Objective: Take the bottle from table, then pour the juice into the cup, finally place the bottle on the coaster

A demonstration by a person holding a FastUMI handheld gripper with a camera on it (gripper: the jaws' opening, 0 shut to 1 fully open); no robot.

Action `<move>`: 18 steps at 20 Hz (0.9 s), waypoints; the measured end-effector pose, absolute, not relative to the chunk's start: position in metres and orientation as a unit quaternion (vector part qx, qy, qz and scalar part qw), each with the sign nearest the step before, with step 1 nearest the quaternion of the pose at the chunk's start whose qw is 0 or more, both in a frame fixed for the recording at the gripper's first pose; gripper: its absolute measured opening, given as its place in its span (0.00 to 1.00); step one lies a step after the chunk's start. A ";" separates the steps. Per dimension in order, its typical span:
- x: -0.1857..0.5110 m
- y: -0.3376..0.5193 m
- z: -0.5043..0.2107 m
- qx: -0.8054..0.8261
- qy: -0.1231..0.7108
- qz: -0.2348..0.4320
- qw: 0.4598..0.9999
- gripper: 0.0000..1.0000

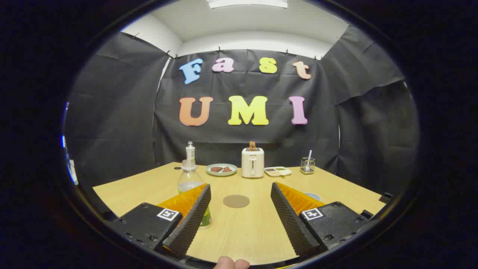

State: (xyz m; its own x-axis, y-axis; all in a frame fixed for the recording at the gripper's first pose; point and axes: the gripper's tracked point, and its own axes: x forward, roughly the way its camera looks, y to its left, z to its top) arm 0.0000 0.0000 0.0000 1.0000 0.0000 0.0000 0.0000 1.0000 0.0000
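A clear plastic bottle [189, 178] with juice in its lower part and a clear cap stands on the wooden table [239, 231], partly hidden behind my left finger [192, 218]. A round brown coaster [236, 201] lies flat just ahead of the gap between the fingers. The rim of a cup [313, 195] peeks out behind my right finger [287, 216]; most of it is hidden. My gripper [241, 194] is open, held above the table with nothing between its fingers.
At the back stand a second small bottle [190, 151], a plate with brown food [221, 169], a white toaster [253, 162], a small divided dish [278, 171] and a wire holder [307, 165]. A fingertip [231, 263] of a person's hand shows below the fingers.
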 end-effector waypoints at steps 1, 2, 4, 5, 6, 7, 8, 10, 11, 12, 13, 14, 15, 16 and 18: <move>0.000 0.001 0.000 -0.002 0.000 0.001 1.000 1.00; 0.000 0.001 0.001 -0.004 0.000 0.001 1.000 1.00; 0.000 0.003 0.000 -0.007 0.002 0.003 1.000 1.00; 0.000 0.004 0.000 -0.007 0.003 0.004 1.000 1.00; 0.000 0.004 0.000 -0.006 0.003 0.004 1.000 1.00; 0.001 0.003 0.000 -0.004 0.003 0.005 1.000 1.00; 0.000 0.004 0.001 -0.005 0.004 0.005 1.000 1.00; -0.001 0.004 0.001 -0.005 0.004 0.005 1.000 1.00; -0.001 0.004 0.003 -0.005 0.003 0.005 1.000 1.00; -0.002 0.004 0.003 -0.004 0.001 0.006 1.000 1.00; -0.002 0.005 0.003 -0.005 0.001 0.006 1.000 1.00; -0.002 0.005 0.003 -0.005 0.002 0.006 1.000 1.00; -0.002 0.005 0.002 -0.006 0.002 0.005 1.000 1.00; -0.002 0.005 0.002 -0.006 0.003 0.005 1.000 1.00; -0.002 0.005 0.002 -0.008 0.007 0.002 1.000 1.00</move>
